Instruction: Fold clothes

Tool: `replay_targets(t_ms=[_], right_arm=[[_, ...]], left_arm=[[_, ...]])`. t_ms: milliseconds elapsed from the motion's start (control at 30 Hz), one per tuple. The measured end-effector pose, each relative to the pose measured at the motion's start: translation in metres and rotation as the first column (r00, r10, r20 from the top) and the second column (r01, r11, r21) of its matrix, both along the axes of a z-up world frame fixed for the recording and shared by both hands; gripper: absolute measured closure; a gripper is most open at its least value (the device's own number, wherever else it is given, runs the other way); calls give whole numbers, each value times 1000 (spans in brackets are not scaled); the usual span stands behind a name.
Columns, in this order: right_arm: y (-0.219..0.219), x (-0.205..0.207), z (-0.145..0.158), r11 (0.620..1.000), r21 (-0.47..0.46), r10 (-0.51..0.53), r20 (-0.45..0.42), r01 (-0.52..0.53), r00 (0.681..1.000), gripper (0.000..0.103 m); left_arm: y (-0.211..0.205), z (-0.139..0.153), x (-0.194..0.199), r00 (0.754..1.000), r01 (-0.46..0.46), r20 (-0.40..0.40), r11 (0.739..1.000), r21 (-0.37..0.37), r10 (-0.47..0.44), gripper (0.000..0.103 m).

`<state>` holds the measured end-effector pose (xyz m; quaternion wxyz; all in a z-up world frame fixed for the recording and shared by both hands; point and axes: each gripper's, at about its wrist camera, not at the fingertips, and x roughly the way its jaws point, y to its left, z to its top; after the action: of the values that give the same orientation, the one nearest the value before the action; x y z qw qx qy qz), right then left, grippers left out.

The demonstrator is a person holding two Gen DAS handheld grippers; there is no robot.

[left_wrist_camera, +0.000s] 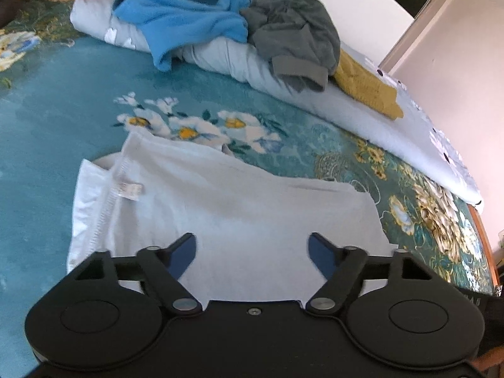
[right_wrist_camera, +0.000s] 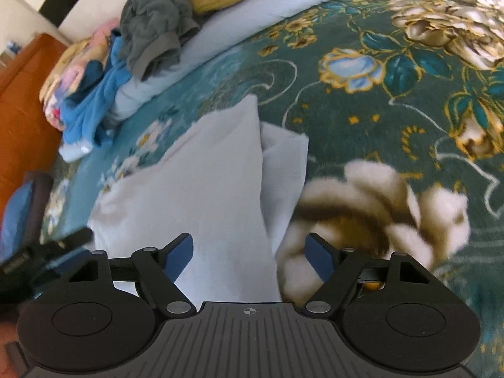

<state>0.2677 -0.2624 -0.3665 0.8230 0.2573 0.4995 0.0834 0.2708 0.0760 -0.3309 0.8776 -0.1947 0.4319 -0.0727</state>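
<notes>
A white garment [left_wrist_camera: 220,201] is lying partly folded on a teal floral bedspread [left_wrist_camera: 56,145] covering the bed. The left gripper [left_wrist_camera: 253,252] is hovering over the garment's near part, its fingers [left_wrist_camera: 186,252] spread with nothing pinched between them. The right gripper [right_wrist_camera: 249,252] is poised above the garment's right edge [right_wrist_camera: 283,170], fingers [right_wrist_camera: 318,255] likewise apart and empty. Open bedspread is stretching left and right of the garment. Farther back, blue [left_wrist_camera: 186,22], grey [left_wrist_camera: 293,34] and mustard clothes [left_wrist_camera: 365,88] are sitting piled on a pale rolled blanket [left_wrist_camera: 346,110].
</notes>
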Motion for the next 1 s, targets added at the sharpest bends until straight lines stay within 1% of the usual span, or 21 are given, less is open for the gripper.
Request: replay_targets(t_ms=[33, 67, 100, 133, 167, 200, 233, 300, 400, 467, 633, 700, 800, 833, 867, 933, 967, 1000], right_arm=[[-2, 4, -2, 1000, 14, 1, -1, -1, 1000, 29], [-5, 8, -5, 999, 32, 4, -5, -3, 1000, 31], [-7, 11, -7, 999, 48, 6, -6, -5, 1000, 35], [-10, 14, -10, 998, 64, 8, -8, -7, 1000, 37], [-11, 17, -11, 997, 82, 13, -6, -13, 1000, 41], [-13, 19, -14, 995, 97, 16, -8, -15, 1000, 44], [-15, 21, -16, 993, 114, 16, -10, -14, 1000, 46], [-21, 23, -22, 989, 148, 7, -19, -4, 1000, 55], [-28, 24, -27, 983, 184, 0, -30, 5, 1000, 63], [-32, 23, -28, 980, 198, 4, -38, 4, 999, 66], [-38, 17, -30, 973, 229, 1, -57, 12, 998, 66], [-38, 21, -35, 968, 248, -14, -65, 30, 998, 66], [-33, 30, -36, 968, 250, -3, -63, 19, 998, 66], [-31, 32, -36, 969, 246, 5, -62, 11, 998, 69], [-29, 33, -34, 973, 229, 12, -64, 3, 998, 81], [-26, 34, -28, 982, 188, 20, -67, -7, 998, 93], [-26, 34, -25, 982, 188, 16, -66, -3, 998, 96], [-24, 34, -22, 983, 182, 13, -69, 0, 998, 96]], left_arm=[[-1, -2, 3, 1000, 0, -8, 1000, -1, 0, 47], [-2, -5, 6, 1000, 5, -19, 1000, -5, -6, 60], [-3, -7, 9, 999, 8, -31, 1000, -6, -8, 64], [-4, -10, 12, 999, 11, -42, 1000, -8, -11, 71], [-5, -13, 14, 999, 11, -52, 1000, -10, -11, 82], [-6, -15, 16, 998, 8, -60, 1000, -6, -8, 89], [-7, -17, 18, 998, 5, -68, 1000, -3, -5, 100], [-8, -20, 20, 997, 6, -80, 1000, 1, -6, 101], [-14, -22, 23, 997, 27, -77, 1000, 6, -26, 103], [-17, -24, 24, 996, 36, -82, 999, 3, -36, 103], [-23, -29, 25, 994, 50, -99, 999, 9, -49, 103], [-25, -32, 24, 993, 48, -104, 999, 8, -47, 103], [-26, -35, 24, 993, 45, -107, 999, 12, -44, 103], [-27, -36, 24, 993, 45, -109, 999, 16, -43, 103], [-27, -36, 25, 993, 44, -109, 999, 20, -41, 103], [-27, -38, 26, 993, 36, -111, 999, 21, -34, 103], [-28, -38, 26, 993, 32, -111, 999, 21, -29, 103], [-29, -38, 27, 994, 32, -109, 999, 25, -30, 103]])
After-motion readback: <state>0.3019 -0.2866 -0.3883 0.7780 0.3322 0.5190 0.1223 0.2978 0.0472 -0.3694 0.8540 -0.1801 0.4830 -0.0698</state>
